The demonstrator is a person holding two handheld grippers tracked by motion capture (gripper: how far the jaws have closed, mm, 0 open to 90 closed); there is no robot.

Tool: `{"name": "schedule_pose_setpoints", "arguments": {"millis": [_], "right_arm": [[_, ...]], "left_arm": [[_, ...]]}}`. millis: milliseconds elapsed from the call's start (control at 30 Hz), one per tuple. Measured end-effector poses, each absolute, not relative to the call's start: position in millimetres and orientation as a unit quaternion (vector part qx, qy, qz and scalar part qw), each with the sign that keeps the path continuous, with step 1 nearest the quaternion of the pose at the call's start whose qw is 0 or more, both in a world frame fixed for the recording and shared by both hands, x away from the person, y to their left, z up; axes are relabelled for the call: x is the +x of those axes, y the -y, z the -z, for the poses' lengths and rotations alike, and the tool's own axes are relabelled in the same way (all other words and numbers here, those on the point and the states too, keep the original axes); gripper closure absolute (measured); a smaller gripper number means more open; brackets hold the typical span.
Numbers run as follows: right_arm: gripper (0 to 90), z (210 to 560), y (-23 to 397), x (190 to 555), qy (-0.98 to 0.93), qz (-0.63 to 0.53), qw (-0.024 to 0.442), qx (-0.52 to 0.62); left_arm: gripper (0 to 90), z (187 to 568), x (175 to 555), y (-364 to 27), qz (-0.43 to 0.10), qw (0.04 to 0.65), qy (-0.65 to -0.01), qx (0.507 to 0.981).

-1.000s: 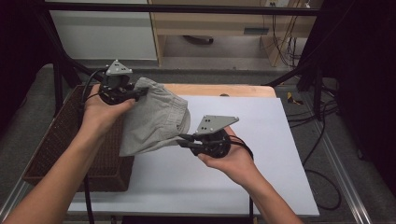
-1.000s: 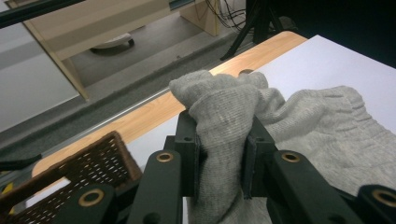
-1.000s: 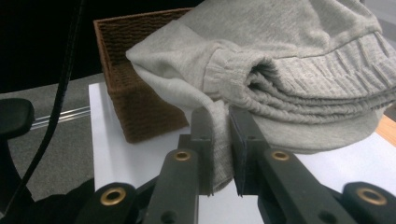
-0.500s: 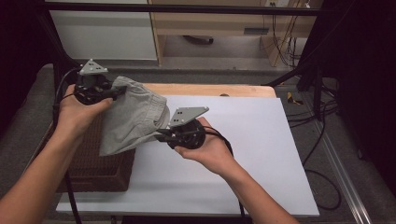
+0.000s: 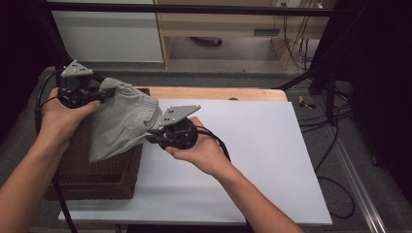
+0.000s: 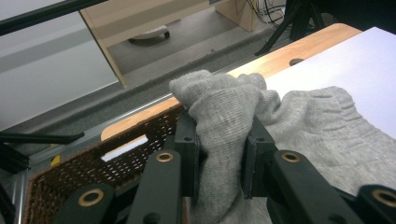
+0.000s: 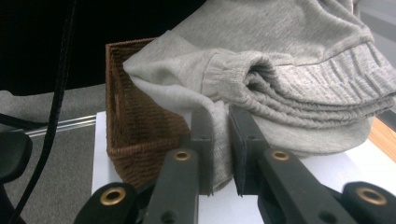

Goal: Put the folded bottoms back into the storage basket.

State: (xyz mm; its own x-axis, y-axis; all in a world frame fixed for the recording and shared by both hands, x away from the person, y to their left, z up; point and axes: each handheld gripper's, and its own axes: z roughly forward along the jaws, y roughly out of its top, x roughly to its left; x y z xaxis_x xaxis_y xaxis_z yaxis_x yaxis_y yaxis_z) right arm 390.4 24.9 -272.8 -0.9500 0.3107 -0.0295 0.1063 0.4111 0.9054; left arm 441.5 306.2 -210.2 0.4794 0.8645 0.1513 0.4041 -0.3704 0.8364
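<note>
A folded grey knit garment (image 5: 124,124) with a ribbed waistband hangs between my two grippers above the brown wicker basket (image 5: 102,177) at the table's left edge. My left gripper (image 5: 109,92) is shut on a bunched corner of the garment (image 6: 224,126) at the upper left. My right gripper (image 5: 151,136) is shut on the fabric's lower right edge (image 7: 222,140), just below the ribbed band. In the right gripper view the basket (image 7: 135,126) stands behind and below the cloth.
A white sheet (image 5: 243,160) covers the table to the right of the basket, with a wooden strip (image 5: 218,93) along its far edge. Cables (image 5: 335,116) and black frame legs stand off the right side. A cabinet (image 5: 111,34) sits beyond the table.
Both hands have carried the garment leftward, from above the white sheet to above the wicker basket. Both grips stay shut on it.
</note>
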Motion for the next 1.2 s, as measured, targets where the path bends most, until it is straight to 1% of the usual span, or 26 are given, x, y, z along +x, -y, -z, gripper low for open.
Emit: {"name": "schedule_pose_setpoints", "arguments": {"millis": [233, 633, 1200], "right_arm": [[81.2, 272.9, -36.9, 391.2, -0.832, -0.533, 0.092, 0.119], [81.2, 280.3, -52.9, 391.7, -0.835, -0.531, 0.088, 0.115], [81.2, 285.3, -79.5, 396.6, -0.831, -0.54, 0.084, 0.108]], "left_arm": [[72.3, 211.8, 441.2, -314.3, -0.304, 0.384, -0.425, 0.761], [72.3, 227.2, 440.8, -322.7, -0.294, 0.398, -0.459, 0.738], [72.2, 224.4, 434.8, -348.2, -0.307, 0.405, -0.487, 0.711]]}}
